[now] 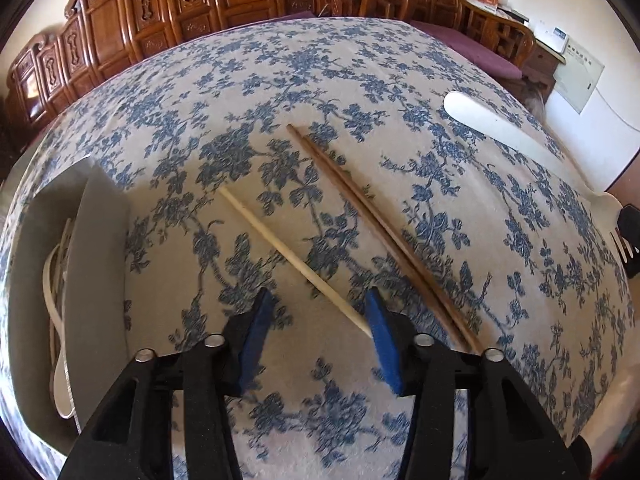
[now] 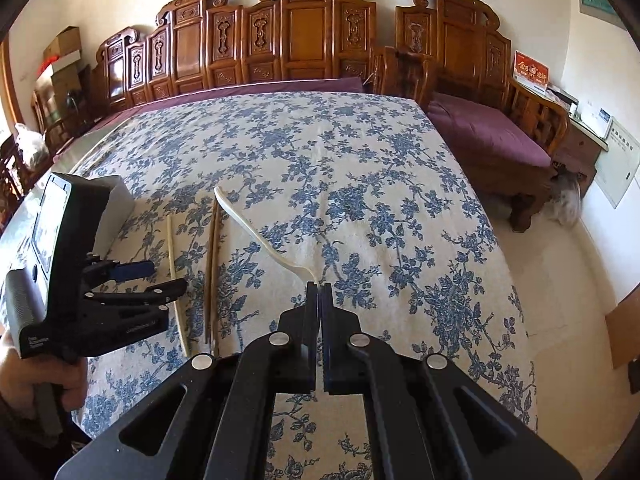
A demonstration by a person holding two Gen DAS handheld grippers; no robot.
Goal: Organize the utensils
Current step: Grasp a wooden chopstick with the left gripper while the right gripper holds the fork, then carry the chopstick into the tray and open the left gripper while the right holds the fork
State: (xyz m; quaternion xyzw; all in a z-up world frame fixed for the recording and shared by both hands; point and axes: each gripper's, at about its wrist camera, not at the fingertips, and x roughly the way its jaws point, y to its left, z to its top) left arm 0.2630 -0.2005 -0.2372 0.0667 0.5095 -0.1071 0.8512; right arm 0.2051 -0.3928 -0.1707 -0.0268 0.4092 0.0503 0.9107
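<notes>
A pale chopstick (image 1: 296, 262) lies on the floral cloth, its near end between the pads of my open left gripper (image 1: 318, 312). A pair of dark brown chopsticks (image 1: 372, 224) lies just to its right. My right gripper (image 2: 320, 290) is shut on the tine end of a white plastic fork (image 2: 256, 232), whose handle points away over the cloth. The fork (image 1: 516, 140) also shows in the left wrist view at right. In the right wrist view the left gripper (image 2: 160, 276) hovers over the pale chopstick (image 2: 176, 280) beside the brown pair (image 2: 212, 268).
A grey tray (image 1: 96, 240) stands at the left table edge with white utensils (image 1: 56, 304) inside; it also shows in the right wrist view (image 2: 116, 208). Carved wooden benches (image 2: 312, 40) with purple cushions line the far side and right of the table.
</notes>
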